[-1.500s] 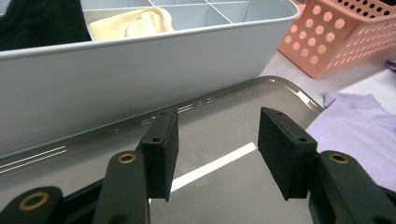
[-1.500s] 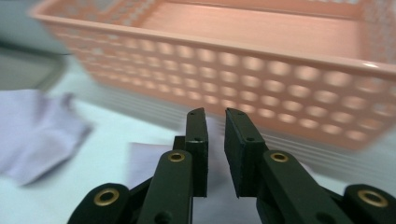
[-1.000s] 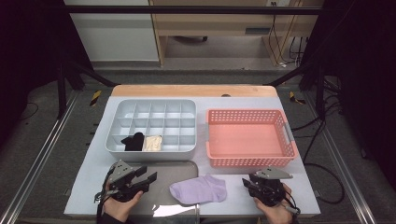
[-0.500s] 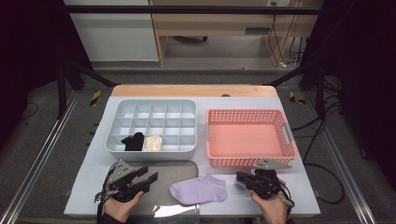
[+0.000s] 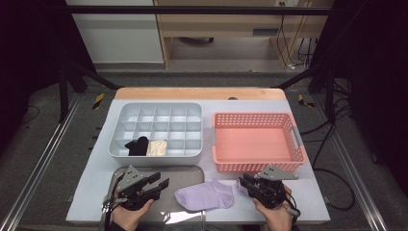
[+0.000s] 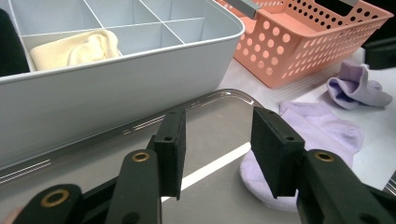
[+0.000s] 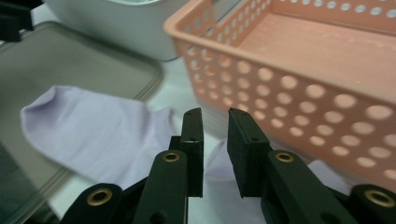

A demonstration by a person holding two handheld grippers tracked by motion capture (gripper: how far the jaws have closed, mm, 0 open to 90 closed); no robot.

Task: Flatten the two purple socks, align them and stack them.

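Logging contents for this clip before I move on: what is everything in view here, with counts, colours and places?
divider box: 1, pale grey, many compartments, left half of the table
black sock: 1, black, front row of the divider box
cream sock: 1, cream, compartment next to the black sock
basket: 1, salmon pink, perforated, right of the divider box
metal tray: 1, silver, front edge of the table
flat sock: 1, lilac, partly on the metal tray
bunched sock: 1, lilac, crumpled on the table near the basket
table: 1, white top with a wooden far edge
left claw: 1, black, open, over the metal tray
right claw: 1, black, narrowly open, at the bunched sock
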